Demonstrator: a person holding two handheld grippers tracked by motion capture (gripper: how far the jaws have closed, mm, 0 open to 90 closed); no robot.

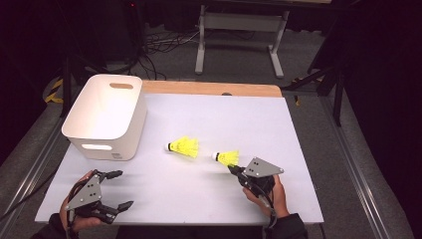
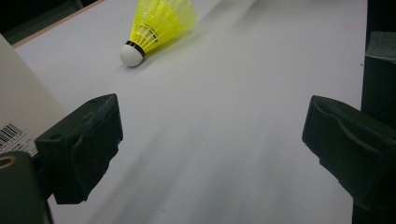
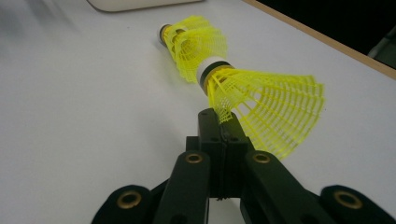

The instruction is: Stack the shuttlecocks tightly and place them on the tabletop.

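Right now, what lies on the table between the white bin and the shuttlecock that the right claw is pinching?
The high view shows a second yellow shuttlecock between the white bin and the pinched shuttlecock.

The left gripper [image 1: 118, 189] sits at the near left corner of the counter, held from below by the left hand [image 1: 74, 214], its grey plate facing up. Its two black fingers [image 2: 84, 144] stand wide apart and point to the right. The right gripper [image 1: 232, 169] is at the near right, gripped by the right hand [image 1: 266, 194], with the dark sleeve coming in from the near edge. Its fingers [image 3: 219, 135] are pressed tightly together, pointing far and left, pinching the net edge of a yellow shuttlecock [image 3: 266, 107]
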